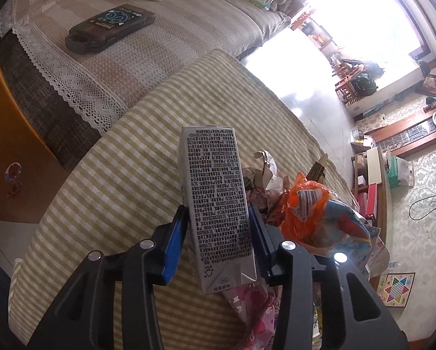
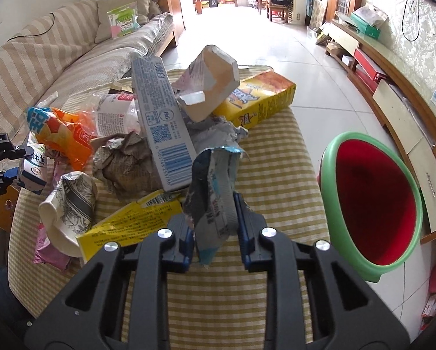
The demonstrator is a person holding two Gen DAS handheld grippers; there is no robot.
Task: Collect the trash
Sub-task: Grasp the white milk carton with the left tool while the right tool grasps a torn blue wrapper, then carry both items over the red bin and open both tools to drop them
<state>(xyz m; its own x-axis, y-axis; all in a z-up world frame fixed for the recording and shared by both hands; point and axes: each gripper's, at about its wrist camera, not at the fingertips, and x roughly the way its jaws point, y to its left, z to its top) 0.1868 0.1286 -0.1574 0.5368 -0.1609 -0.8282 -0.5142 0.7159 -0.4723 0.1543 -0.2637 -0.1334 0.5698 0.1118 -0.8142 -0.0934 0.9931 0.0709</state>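
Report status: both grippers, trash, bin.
Left gripper shut on grey printed drink carton. Right gripper shut on torn silver-blue wrapper. Green-rimmed red bin open, unobstructed, beside the checked cushion.

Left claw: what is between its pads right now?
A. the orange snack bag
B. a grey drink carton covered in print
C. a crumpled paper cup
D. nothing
B: the left claw has its blue pads on both sides of the grey drink carton, with the orange snack bag lying off to one side.

Bare checked cloth (image 2: 270, 175) lies open between the trash heap (image 2: 148, 134) and bin (image 2: 372, 204).
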